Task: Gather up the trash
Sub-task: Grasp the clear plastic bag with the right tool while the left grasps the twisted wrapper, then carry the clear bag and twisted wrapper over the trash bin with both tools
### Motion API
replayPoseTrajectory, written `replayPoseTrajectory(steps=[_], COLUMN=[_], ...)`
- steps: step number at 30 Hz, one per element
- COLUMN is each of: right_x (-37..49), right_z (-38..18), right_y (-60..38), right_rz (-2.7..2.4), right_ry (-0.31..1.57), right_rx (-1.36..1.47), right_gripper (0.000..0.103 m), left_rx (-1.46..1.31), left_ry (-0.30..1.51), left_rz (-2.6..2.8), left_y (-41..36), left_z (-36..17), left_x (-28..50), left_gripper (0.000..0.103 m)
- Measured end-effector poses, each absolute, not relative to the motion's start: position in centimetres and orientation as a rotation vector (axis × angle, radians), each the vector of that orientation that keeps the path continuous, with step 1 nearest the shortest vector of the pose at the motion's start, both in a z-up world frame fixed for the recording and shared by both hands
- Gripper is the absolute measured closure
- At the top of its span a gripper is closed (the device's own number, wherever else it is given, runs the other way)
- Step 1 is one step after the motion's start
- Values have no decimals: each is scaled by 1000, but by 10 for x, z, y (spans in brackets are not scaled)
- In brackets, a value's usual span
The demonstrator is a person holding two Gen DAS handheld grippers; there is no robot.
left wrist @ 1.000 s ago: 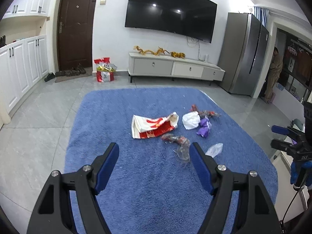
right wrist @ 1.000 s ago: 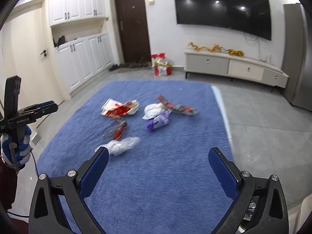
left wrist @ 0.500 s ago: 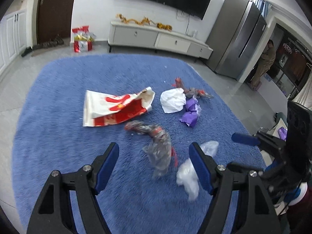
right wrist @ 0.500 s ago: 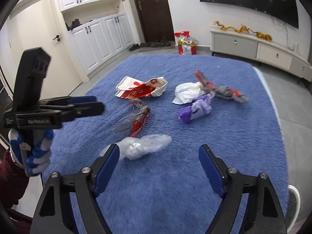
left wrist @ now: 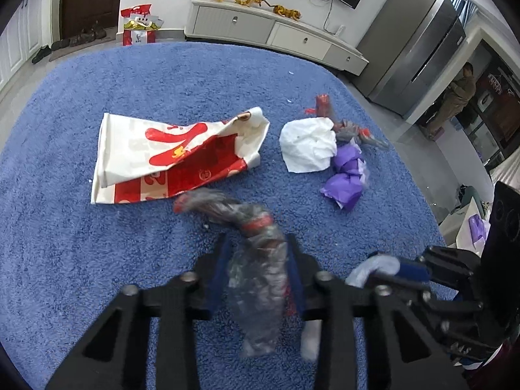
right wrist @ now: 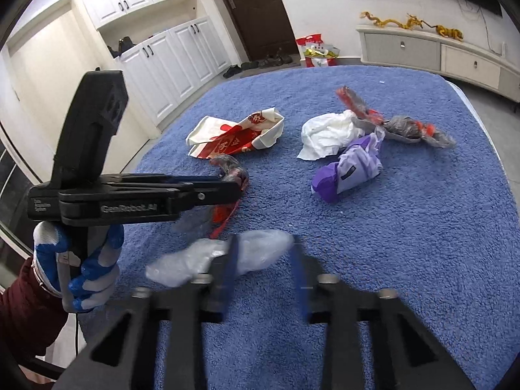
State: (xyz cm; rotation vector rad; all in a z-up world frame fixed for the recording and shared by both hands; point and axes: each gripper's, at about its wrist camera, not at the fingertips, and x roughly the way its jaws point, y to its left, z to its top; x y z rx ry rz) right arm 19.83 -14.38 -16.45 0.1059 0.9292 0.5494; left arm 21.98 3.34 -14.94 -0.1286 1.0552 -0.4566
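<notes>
Trash lies on a blue rug [left wrist: 97,260]. My left gripper [left wrist: 256,240] is closing, its pads pressing a crumpled clear wrapper with a red band [left wrist: 256,279]; from the side, the left gripper [right wrist: 239,182] looks pinched together. My right gripper [right wrist: 264,243] is closing on the end of a clear plastic bag [right wrist: 195,260], and the right gripper [left wrist: 403,268] also shows beside the left one. Farther off lie a red and white paper bag [left wrist: 169,156], white crumpled paper [left wrist: 308,146], a purple wrapper [left wrist: 347,178] and another grey-red wrapper [right wrist: 403,126].
A gloved hand [right wrist: 81,260] holds the left tool. Beyond the rug stand a low TV cabinet [left wrist: 260,29], a red bag [left wrist: 138,29] by the door, a steel fridge [left wrist: 416,48] and white cupboards [right wrist: 169,55]. A person [left wrist: 455,97] stands far right.
Both grippers came down and forward to the rug. Their jaws went from wide open to closed in, the left around the red-banded wrapper, the right around the clear bag.
</notes>
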Motion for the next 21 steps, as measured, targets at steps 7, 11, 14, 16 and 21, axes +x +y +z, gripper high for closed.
replayPoseTrajectory(steps=[7,11,14,16,21], right_x=[186,174,163,155,130], right_z=[-153,-138,-123,-112,-86], right_y=[-150,-158,-167,-175,-198], right_rz=[570,558,544,529,474], right_ry=[882,844,812,790,736], right_rx=[92,85,81,80,75], right_gripper=[98,98,98,98,98], left_rx=[-140,-137,-128,-124,-116], left_ry=[1024,996,965,948,906], left_rz=[-473,-479,-486,-488,-495], left_y=[39,45,47,48,52], left_z=[-142,-130,-116,-107,-84], left_x=[207,196,184,177,160], left_gripper=[91,91,91,92,92])
